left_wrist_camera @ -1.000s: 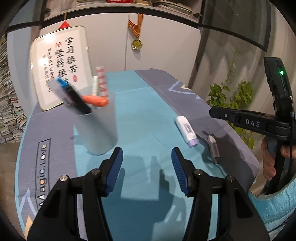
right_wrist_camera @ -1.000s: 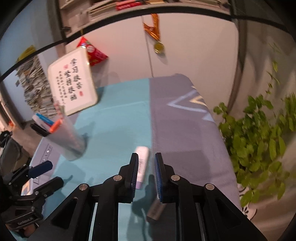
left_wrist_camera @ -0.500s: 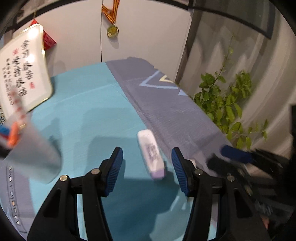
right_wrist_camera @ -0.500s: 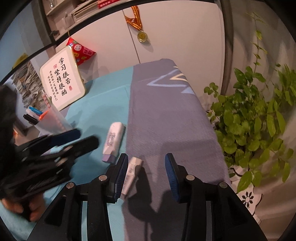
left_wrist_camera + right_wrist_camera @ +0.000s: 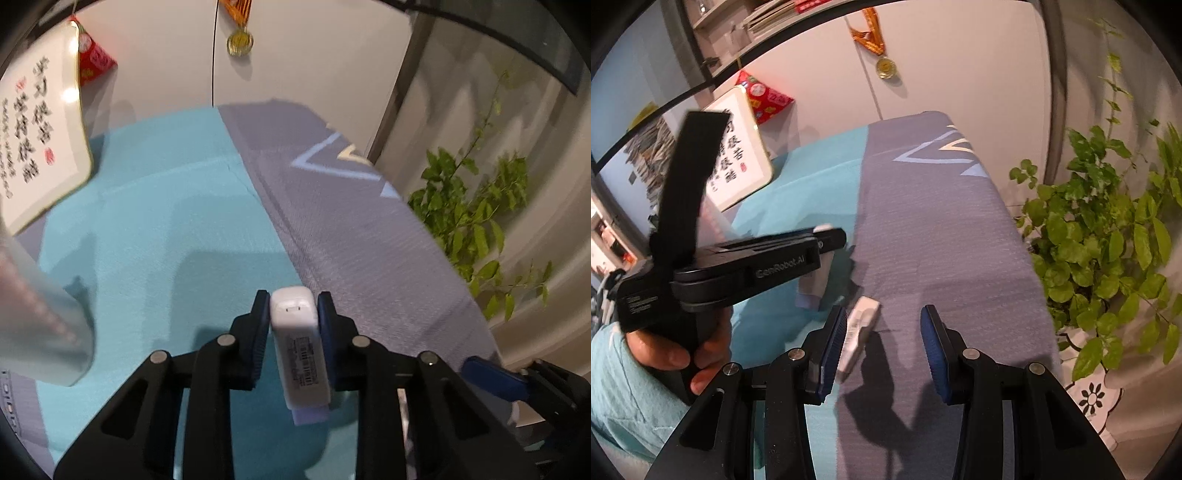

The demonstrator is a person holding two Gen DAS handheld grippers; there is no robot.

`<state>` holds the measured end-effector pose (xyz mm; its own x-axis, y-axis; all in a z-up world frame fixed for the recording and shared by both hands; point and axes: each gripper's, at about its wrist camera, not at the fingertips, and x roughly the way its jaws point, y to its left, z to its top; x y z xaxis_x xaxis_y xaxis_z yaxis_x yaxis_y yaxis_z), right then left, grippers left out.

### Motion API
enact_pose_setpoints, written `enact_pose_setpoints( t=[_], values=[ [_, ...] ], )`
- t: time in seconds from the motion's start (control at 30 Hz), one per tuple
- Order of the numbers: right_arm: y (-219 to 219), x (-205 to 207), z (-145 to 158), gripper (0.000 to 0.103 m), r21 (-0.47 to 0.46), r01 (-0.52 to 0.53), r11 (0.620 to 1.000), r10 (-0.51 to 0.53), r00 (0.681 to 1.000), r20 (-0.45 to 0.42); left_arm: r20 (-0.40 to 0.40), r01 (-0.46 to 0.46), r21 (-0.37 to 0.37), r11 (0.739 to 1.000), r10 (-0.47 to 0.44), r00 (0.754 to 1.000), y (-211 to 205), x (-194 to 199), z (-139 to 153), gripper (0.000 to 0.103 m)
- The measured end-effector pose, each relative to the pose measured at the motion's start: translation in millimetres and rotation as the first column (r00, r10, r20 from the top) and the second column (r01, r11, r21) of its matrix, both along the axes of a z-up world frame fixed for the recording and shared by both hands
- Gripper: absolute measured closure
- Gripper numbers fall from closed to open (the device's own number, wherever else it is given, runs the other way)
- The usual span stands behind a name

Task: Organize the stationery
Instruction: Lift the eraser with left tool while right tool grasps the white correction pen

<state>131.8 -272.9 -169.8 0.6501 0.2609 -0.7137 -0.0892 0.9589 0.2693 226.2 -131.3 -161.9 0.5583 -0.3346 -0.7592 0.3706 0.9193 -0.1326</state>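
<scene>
Left tool (image 5: 293, 306), bottom centre of its view, has just closed & now clenches the white correction-tape case (image 5: 299, 343), pads pressed on both sides, purple end toward the camera. Right tool (image 5: 882, 332) stands released, jaws apart; small white eraser (image 5: 858, 328) lies between them on the surface (image 5: 923, 221), beside the left pad. Grey pen cup (image 5: 33, 314) at left edge. Framed calligraphy (image 5: 33, 133) upper left; medal (image 5: 240, 38) top centre.
</scene>
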Motion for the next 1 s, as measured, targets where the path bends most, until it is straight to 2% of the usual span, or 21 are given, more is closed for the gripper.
enact_pose_setpoints(
  t=[0.27,0.67,0.73,0.83,1.0],
  values=[
    [23.6,9.9,0.3,0.061,-0.037,-0.04,0.999,0.038,0.999,-0.038,0.118,0.023,-0.061,0.998,-0.016,0.993,35.3,-39.8,37.1,0.079],
    [35.9,31.5,-17.8,0.062,-0.052,0.016,0.999,-0.023,0.99,-0.141,0.149,-0.025,-0.129,0.991,0.044,0.988,96.9,-72.7,47.3,0.08],
    [36.0,33.3,-18.3,0.082,-0.057,0.028,0.998,-0.036,0.99,-0.139,0.152,-0.033,-0.135,0.99,0.054,0.987,105.0,-76.4,46.4,0.08],
    [35.8,35.5,-17.2,0.085,-0.05,0.039,0.998,-0.046,0.988,-0.146,0.157,-0.049,-0.137,0.989,0.071,0.985,119.4,-82.7,44.4,0.08],
    [43.5,32.2,0.0,0.086,-0.058,0.034,0.998,-0.039,0.994,-0.097,0.148,-0.087,-0.152,0.984,0.11,0.983,140.0,-86.6,40.4,0.08]
  ],
)
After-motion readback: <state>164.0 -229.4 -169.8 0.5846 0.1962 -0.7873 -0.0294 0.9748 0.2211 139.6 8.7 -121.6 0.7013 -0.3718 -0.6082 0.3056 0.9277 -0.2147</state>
